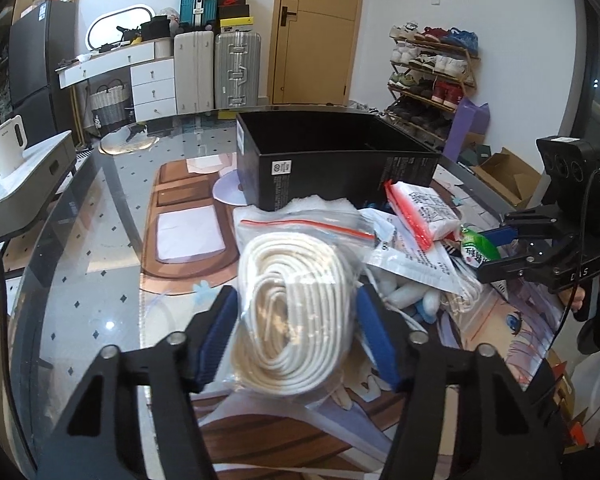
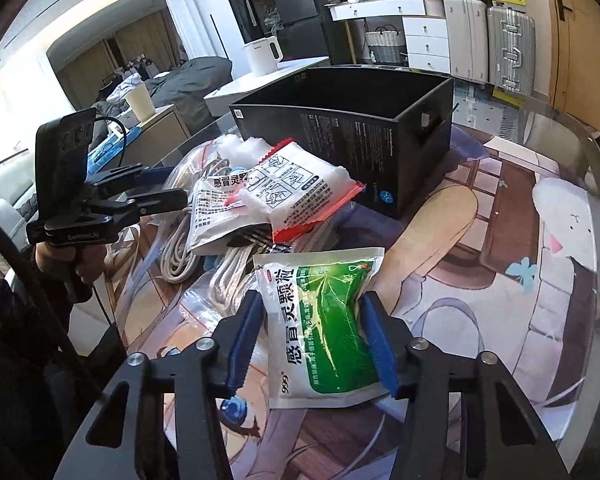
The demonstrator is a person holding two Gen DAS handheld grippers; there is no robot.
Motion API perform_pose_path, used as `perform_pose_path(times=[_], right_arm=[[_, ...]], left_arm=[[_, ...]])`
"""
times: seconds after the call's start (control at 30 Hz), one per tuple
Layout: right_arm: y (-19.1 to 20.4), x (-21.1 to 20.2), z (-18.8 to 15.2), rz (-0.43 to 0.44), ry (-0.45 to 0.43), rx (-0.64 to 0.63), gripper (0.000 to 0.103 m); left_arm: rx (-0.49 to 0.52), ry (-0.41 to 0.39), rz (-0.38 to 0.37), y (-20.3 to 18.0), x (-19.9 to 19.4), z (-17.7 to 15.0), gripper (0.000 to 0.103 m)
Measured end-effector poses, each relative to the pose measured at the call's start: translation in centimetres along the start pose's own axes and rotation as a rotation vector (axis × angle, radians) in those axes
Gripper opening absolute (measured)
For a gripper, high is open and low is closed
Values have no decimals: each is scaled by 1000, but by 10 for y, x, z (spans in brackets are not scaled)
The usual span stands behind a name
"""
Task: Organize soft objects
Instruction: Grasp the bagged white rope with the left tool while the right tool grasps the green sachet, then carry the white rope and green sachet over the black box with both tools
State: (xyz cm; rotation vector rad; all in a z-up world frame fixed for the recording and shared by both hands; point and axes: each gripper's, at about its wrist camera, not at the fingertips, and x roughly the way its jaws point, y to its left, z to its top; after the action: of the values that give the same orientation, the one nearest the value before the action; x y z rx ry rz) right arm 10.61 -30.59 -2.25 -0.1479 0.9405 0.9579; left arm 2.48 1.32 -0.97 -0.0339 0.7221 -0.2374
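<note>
You're gripping bagged rope coil (image 1: pixel 296 312) w/ left gripper (image 1: pixel 296 332), pads squeezing both sides. Right gripper (image 2: pixel 312 340) is straddling green sachet (image 2: pixel 324 328), contact unclear (can't tell if clenched). Black box (image 1: pixel 332 160) is sitting straight ahead, beyond pile; left is nearer.

Open bench (image 1: pixel 100 240) fills the frame's left; the black box (image 1: pixel 332 160) and heaped packets (image 1: pixel 420 216) block centre-right.
</note>
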Motion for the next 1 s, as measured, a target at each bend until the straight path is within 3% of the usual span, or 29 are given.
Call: perform_pose_path(times=[0.23, 0.63, 1.0], right_arm=[[6, -8, -9, -31, -50, 27, 37], [19, -36, -12, -76, -183, 96, 36], [43, -59, 16, -114, -277, 100, 36]], left_arm=[[-8, -2, 11, -2, -2, -1, 36], [-9, -57, 11, -11, -20, 3, 34], [-25, -111, 40, -11, -31, 20, 34]])
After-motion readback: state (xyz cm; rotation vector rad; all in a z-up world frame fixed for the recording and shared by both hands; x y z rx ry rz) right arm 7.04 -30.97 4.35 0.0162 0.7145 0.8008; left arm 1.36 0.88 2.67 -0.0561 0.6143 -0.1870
